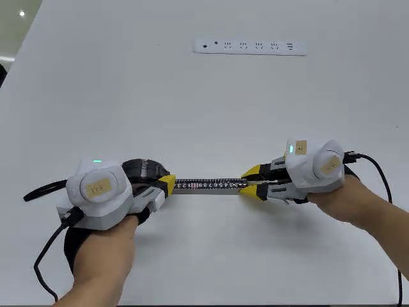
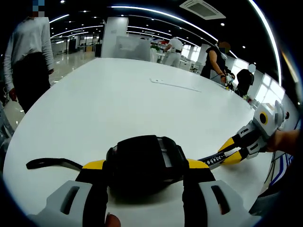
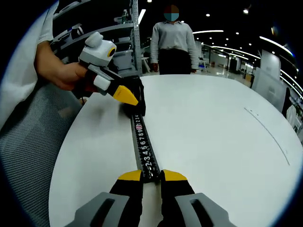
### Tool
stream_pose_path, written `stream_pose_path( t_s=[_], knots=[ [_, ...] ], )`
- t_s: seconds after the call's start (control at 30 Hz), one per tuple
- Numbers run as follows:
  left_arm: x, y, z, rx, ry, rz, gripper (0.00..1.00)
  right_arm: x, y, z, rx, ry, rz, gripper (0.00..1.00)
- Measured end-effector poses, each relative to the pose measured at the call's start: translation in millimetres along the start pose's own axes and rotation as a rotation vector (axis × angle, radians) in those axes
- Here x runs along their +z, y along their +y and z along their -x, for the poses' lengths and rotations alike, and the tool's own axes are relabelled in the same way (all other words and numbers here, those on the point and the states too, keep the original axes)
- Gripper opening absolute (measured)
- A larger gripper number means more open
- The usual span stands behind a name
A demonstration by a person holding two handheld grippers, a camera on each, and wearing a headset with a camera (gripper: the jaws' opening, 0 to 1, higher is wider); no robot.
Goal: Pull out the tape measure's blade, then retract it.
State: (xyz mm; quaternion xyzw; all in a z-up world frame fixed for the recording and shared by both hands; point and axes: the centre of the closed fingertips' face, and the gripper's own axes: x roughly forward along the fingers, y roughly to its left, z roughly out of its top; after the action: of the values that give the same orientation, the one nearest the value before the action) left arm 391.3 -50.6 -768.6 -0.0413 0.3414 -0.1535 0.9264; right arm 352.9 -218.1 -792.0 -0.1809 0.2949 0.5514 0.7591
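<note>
I have my left hand-held gripper [image 1: 163, 188] closed around the black tape measure [image 1: 143, 170], which sits on the white desk [image 1: 204, 102] near me. My right hand-held gripper [image 1: 250, 181] pinches the end of the blade [image 1: 208, 185], drawn out straight between both

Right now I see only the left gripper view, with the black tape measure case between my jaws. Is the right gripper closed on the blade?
Observer: Yes. In the right gripper view the right gripper is shut on the blade at its free end.
Operator: Does the blade run straight?
Observer: In the head view, yes: it spans straight, scale upward, from the tape measure case to that gripper.
</note>
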Motion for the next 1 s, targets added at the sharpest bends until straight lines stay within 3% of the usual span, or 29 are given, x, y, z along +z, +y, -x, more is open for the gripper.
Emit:
stream_pose_path(
  t_s=[1.0],
  knots=[
    [0.6,-0.8,-0.1,-0.009,-0.003,0.028,0.60,46.2,12.4,-55.5,0.055,-0.073,-0.011,0.11]
  ],
)
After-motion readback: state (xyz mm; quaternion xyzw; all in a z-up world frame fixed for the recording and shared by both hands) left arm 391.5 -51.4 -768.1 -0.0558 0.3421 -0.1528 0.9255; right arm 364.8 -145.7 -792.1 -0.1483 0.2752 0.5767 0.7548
